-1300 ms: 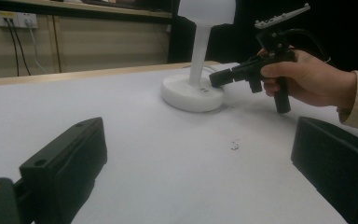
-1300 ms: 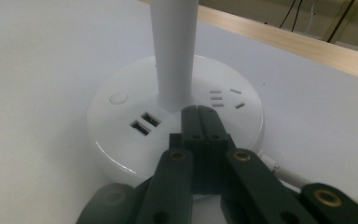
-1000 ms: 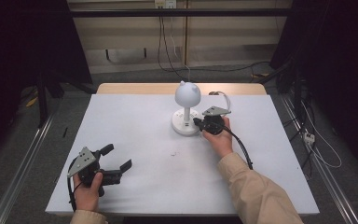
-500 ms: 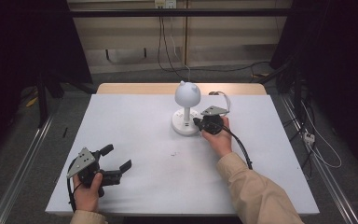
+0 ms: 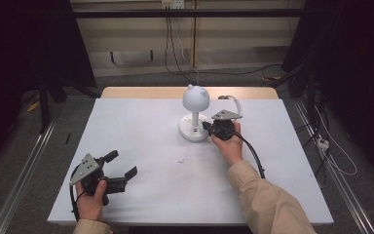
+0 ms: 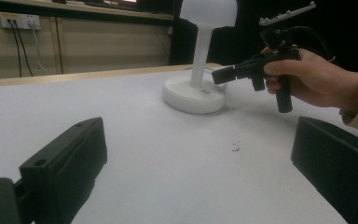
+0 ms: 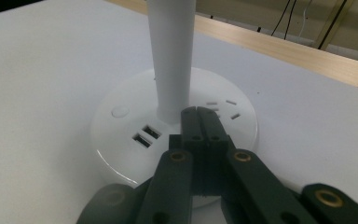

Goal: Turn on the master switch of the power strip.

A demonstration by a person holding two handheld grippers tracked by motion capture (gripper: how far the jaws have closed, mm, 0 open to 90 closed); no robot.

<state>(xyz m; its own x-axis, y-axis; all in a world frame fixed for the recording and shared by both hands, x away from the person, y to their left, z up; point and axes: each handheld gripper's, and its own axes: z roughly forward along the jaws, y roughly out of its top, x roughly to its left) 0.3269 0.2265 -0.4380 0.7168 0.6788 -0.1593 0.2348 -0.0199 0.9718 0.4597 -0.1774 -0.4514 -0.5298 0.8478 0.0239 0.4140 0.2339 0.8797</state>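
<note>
I note my right gripper (image 7: 199, 111) closed empty, tips over the lamp (image 5: 195, 115) base; left gripper (image 5: 118, 166) wide

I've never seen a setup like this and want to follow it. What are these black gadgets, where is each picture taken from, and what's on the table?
A person holds a hand-operated two-jaw gripper in each hand. The high view looks down on the white table. The other two cameras ride on the grippers and look along their jaws. The left gripper rests near the table's front edge, jaws apart, holding nothing. The right gripper has its jaws shut together, tips over the round base of a white desk lamp near its stem; whether they touch it I cannot tell. The base carries two USB ports.
</note>
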